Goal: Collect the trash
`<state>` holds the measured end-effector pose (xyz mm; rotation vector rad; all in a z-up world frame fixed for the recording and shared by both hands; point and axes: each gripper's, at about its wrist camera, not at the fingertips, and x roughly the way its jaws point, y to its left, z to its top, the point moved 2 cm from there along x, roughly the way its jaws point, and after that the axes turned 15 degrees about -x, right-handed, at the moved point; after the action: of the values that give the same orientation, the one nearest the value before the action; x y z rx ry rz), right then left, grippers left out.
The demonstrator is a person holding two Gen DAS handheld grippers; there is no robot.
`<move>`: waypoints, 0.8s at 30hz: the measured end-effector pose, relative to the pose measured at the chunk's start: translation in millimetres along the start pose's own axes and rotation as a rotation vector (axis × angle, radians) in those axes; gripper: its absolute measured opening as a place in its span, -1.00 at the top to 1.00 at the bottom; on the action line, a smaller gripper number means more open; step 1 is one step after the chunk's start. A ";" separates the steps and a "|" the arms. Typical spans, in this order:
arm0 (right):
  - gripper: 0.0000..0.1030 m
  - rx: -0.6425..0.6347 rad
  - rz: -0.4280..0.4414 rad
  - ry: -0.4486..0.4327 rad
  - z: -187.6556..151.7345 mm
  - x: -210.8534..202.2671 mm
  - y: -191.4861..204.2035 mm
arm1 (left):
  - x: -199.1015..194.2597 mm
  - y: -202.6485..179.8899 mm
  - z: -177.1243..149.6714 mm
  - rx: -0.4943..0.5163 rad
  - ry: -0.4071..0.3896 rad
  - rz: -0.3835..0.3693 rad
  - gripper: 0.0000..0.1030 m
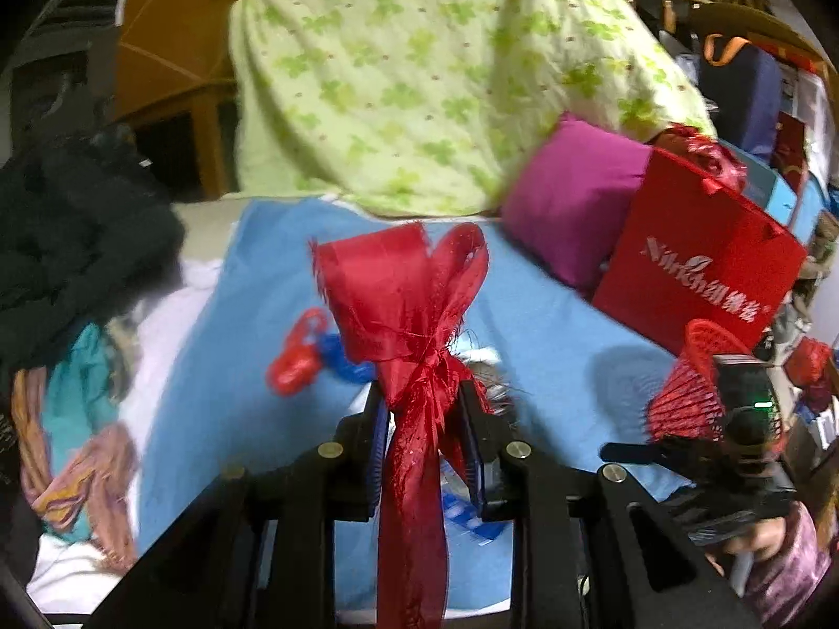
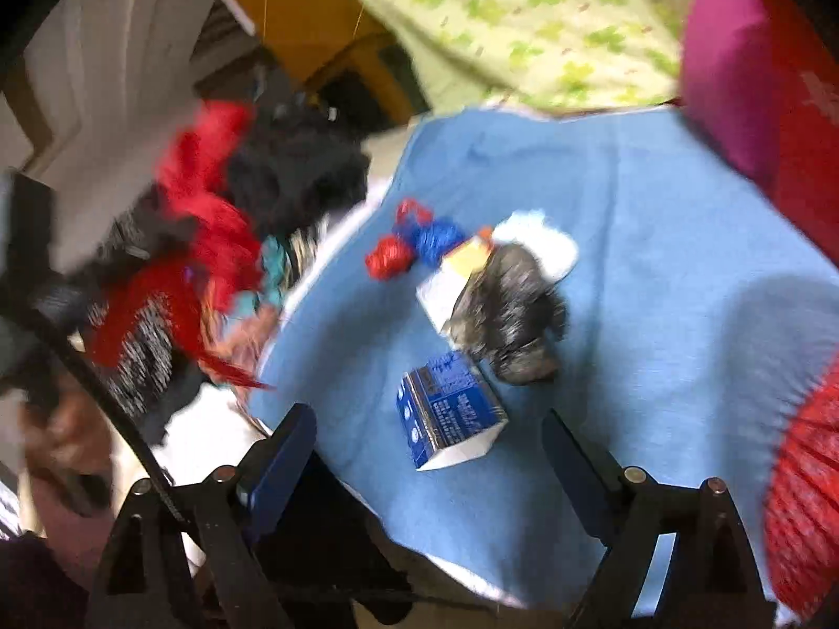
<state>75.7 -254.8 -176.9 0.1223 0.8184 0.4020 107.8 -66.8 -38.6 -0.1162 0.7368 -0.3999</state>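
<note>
My left gripper (image 1: pixel 422 393) is shut on a frayed red ribbon (image 1: pixel 404 293), held above the blue sheet (image 1: pixel 550 325). The ribbon fans out above the pads and hangs down between the fingers. My right gripper (image 2: pixel 426 419) stands open just over a blue and white carton (image 2: pixel 451 419), and nothing is between its fingers. Beyond the carton lie a crumpled black bag (image 2: pixel 514 309), a white box (image 2: pixel 445 288), white tissue (image 2: pixel 545 241), and red (image 2: pixel 388 257) and blue (image 2: pixel 435 233) crumpled wrappers. The blurred ribbon (image 2: pixel 210 199) shows at the left of the right wrist view.
A green floral quilt (image 1: pixel 419 78), a magenta pillow (image 1: pixel 571 194) and a red paper bag (image 1: pixel 702 262) stand at the back right. Dark and coloured clothes (image 1: pixel 78 241) are piled at the left. A red mesh basket (image 2: pixel 807 498) sits beside the right gripper.
</note>
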 end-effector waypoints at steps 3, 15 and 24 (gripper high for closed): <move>-0.75 -0.041 -0.008 0.101 3.1 53.0 0.7 | -7.0 25.2 -6.1 -0.028 -0.005 0.030 0.48; 0.28 -0.189 -0.088 0.299 0.7 113.0 27.3 | 1.4 79.0 -29.4 -0.135 0.047 0.037 0.47; -0.62 -0.206 -0.153 0.296 4.4 114.8 27.1 | -8.1 76.9 -33.5 -0.142 0.032 0.037 0.46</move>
<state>141.1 -184.4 -245.4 -0.1951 1.0646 0.3623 104.0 8.3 -76.8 -0.2295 0.7972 -0.3142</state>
